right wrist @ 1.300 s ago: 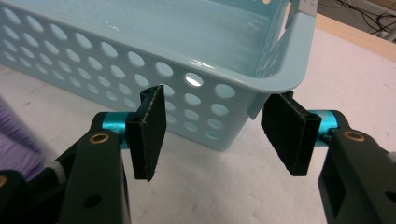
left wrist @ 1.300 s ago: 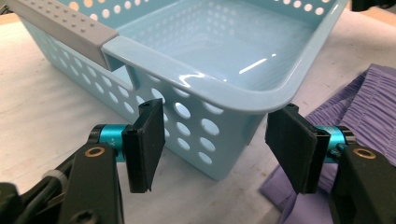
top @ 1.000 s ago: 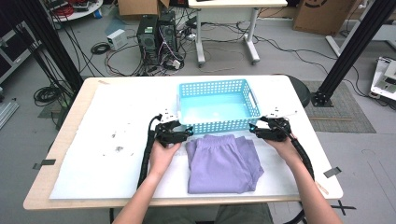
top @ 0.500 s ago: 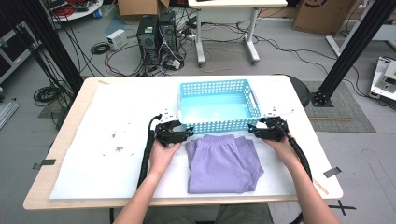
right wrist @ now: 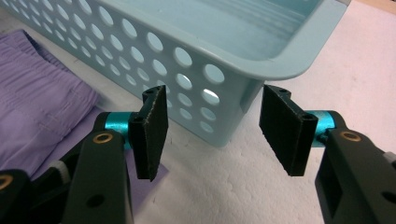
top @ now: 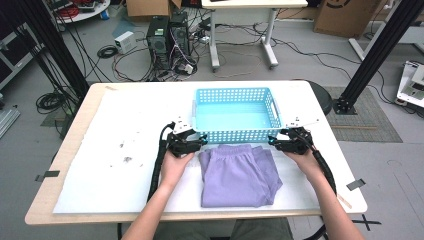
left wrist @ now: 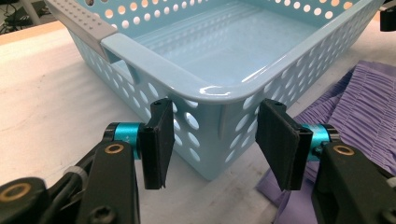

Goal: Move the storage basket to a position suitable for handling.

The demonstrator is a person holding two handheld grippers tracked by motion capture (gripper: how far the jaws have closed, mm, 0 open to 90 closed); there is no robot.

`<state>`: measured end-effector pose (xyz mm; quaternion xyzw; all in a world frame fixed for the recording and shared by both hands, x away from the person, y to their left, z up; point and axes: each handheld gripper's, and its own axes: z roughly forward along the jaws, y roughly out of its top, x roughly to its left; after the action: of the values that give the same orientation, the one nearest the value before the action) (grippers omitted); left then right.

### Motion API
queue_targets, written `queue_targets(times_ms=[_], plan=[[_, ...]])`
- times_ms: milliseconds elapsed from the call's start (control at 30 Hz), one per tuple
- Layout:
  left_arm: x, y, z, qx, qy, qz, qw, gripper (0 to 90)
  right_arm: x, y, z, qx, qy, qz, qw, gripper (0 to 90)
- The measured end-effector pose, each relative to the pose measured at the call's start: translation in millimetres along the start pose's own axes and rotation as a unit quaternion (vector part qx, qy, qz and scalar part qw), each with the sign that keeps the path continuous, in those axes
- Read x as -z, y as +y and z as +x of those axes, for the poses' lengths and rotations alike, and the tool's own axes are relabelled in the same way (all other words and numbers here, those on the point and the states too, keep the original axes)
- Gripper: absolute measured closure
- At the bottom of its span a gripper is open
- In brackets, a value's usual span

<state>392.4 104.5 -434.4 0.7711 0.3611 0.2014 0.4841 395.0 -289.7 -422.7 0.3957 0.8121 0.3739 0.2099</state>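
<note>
While both the left gripper [left wrist: 210,140] and the right gripper [right wrist: 212,133] stand open, the left's jaws having just narrowed, each should square its pads on a near corner of the blue basket [top: 235,95] beside the folded purple garment [top: 239,175] before closing.

Blue basket [top: 235,114] blocks the way ahead of both grippers; its near corners sit right in front of the left gripper [left wrist: 212,140] and right gripper [right wrist: 212,128]. Purple cloth [top: 239,174] covers the counter [top: 125,125] between them, touching the basket's near wall. Open counter lies left of the basket and along its right side.
</note>
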Motion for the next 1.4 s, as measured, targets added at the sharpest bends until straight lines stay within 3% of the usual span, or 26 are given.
queue_targets(times_ms=[167,233,933,1000,1033,1200,1400], plan=[[-0.7,0.1,-0.7,0.004,-0.005,-0.002,1.0,47.1,4.9,-1.6,-0.4,-0.001,0.002,-0.001,1.0,43.1],[-1.3,-0.2,-0.8,0.002,-0.003,0.0,1.0,47.5,6.9,-2.8,0.3,0.009,0.01,-0.005,0.9999,45.5],[-1.4,-1.3,-0.1,0.007,-0.004,0.012,0.9999,47.2,8.6,-5.4,4.7,0.012,0.009,0.008,0.9998,46.5],[-0.9,-1.1,-0.3,0.007,0.003,0.013,0.9999,45.2,8.2,-5.3,2.8,0.011,0.015,0.006,0.9998,45.3],[-0.5,-0.7,-0.5,0.006,0.012,0.014,0.9998,39.5,8.2,-5.2,2.1,0.008,0.017,0.007,0.9998,44.9],[5.4,-0.2,3.5,0.014,0.019,0.01,0.9997,30.4,12.3,-5.4,-4.5,-0.018,0.022,-0.011,0.9995,32.4],[15.8,0.4,6.8,0.006,0.022,0.012,0.9997,28.6,22.0,-8.5,-11.5,-0.021,0.016,-0.035,0.999,29.6]])
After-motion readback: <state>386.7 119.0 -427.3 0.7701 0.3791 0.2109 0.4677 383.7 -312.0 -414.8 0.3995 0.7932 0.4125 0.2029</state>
